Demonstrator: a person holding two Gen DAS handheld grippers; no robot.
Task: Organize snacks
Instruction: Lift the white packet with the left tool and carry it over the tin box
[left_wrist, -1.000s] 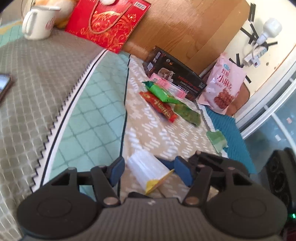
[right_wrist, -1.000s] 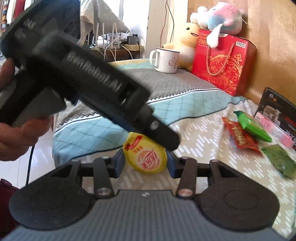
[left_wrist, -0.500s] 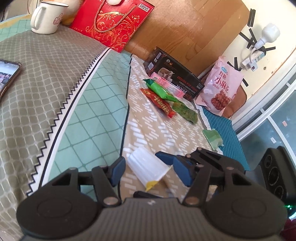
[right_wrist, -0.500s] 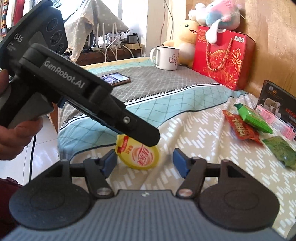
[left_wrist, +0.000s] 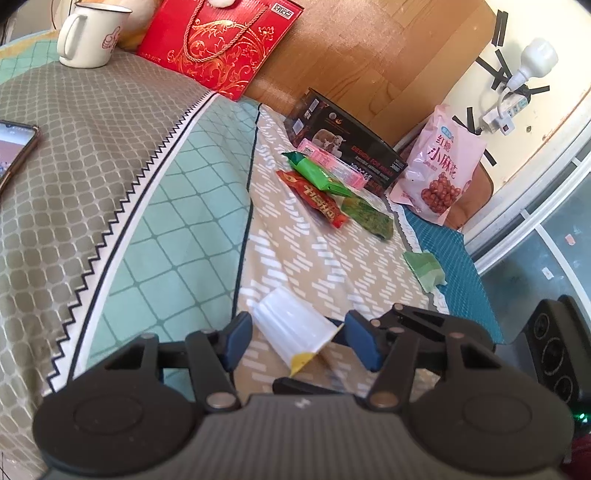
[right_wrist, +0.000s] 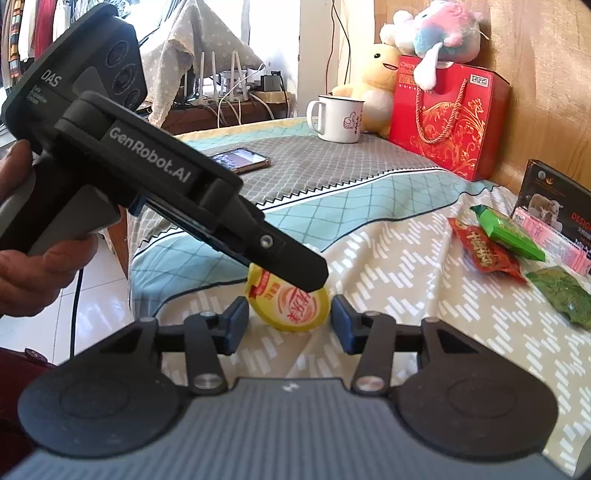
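Over the patterned bedspread (left_wrist: 325, 258), both hand-held grippers, left (left_wrist: 299, 334) and right (right_wrist: 288, 319), tilted down, spread around one lying jelly cup (left_wrist: 291, 328).

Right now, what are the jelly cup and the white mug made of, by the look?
Jelly cup: looks like thin translucent white plastic with a ribbed wall; its lid is a glossy printed yellow film. White mug: probably enamelled metal, given its glossy white coat, thin wall and dark rolled rim; ceramic not excluded.

Bright daylight, fisheye-warped edges, mild blur
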